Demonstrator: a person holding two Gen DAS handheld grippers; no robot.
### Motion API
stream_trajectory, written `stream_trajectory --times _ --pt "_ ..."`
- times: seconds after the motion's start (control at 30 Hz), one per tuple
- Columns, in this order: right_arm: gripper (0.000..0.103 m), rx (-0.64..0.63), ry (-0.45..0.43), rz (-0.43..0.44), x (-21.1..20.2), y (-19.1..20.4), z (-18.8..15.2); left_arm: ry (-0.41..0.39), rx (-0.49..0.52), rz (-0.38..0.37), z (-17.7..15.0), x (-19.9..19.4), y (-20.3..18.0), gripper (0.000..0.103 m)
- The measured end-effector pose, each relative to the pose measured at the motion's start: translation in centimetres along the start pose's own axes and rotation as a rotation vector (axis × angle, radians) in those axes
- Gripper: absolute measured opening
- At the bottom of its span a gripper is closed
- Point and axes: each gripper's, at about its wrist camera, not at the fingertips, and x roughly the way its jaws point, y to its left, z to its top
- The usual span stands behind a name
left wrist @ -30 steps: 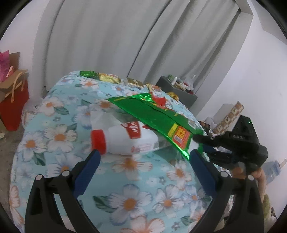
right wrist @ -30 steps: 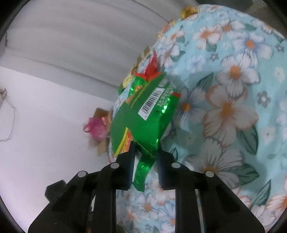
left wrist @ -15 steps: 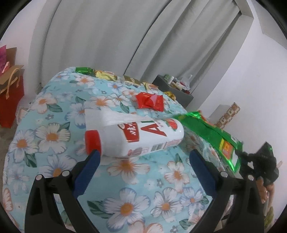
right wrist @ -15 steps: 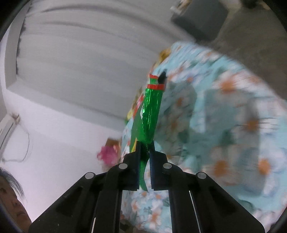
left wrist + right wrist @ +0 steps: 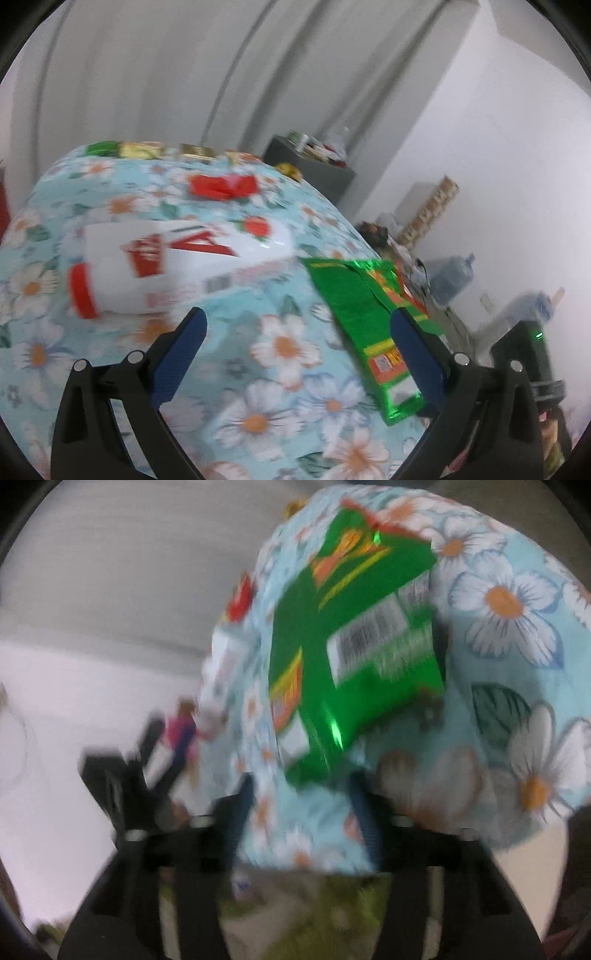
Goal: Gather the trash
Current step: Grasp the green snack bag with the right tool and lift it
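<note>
Little of the collecting looks done: several pieces of litter lie on the flowered tablecloth [image 5: 284, 343], and no bin or bag shows in either view. The green snack wrapper [image 5: 369, 325] lies flat near the cloth's edge, just ahead of the right gripper [image 5: 303, 805], whose fingers stand apart on either side of its near corner without clamping it, though the blur makes contact hard to judge. It is a shiny foil pouch, flattened and creased, with a white barcode panel and orange-yellow print. In the left wrist view the wrapper sits by the right-hand finger of the left gripper [image 5: 299, 339], which is spread wide and holds nothing. Ahead and to the left of those fingers lies a white bottle [image 5: 177, 269] with a red cap, on its side; farther beyond it a red wrapper [image 5: 221, 186], and small packets along the far edge.
</note>
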Motion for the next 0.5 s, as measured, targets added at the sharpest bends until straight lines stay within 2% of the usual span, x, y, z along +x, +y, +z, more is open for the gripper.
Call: stream_trajectory --times 0.07,0.17,0.2,0.23,0.3,0.4,0.5 --pt "0.070 -0.069 0.017 -0.038 -1.0 1.1 -0.3 0.020 0.034 -0.009 -0.1 0.9 -1.0 0.097" --pt "0.070 -0.211 0.044 -0.082 -3.7 3.4 -0.6 0.057 0.071 -0.013 -0.4 2.4 -2.4 0.097" --pt "0.070 -0.241 0.024 -0.085 -4.9 3.6 -1.3 0.070 0.078 -0.019 -0.5 3.0 -2.8 0.097" --pt "0.070 -0.268 -0.028 -0.097 -5.9 4.2 -0.4 0.084 0.083 -0.021 -0.6 3.5 -3.1 0.097" --pt "0.070 -0.258 -0.107 -0.103 -7.8 4.3 0.7 0.108 0.095 -0.025 -0.8 4.4 -3.8 0.097" --pt "0.070 -0.162 -0.231 -0.104 -9.5 2.5 4.4 0.137 0.119 -0.022 -0.9 5.5 -4.8 0.097" --pt "0.065 -0.055 -0.253 -0.091 -9.5 -2.0 7.3 0.158 0.147 -0.017 -1.0 6.3 -5.6 0.097"
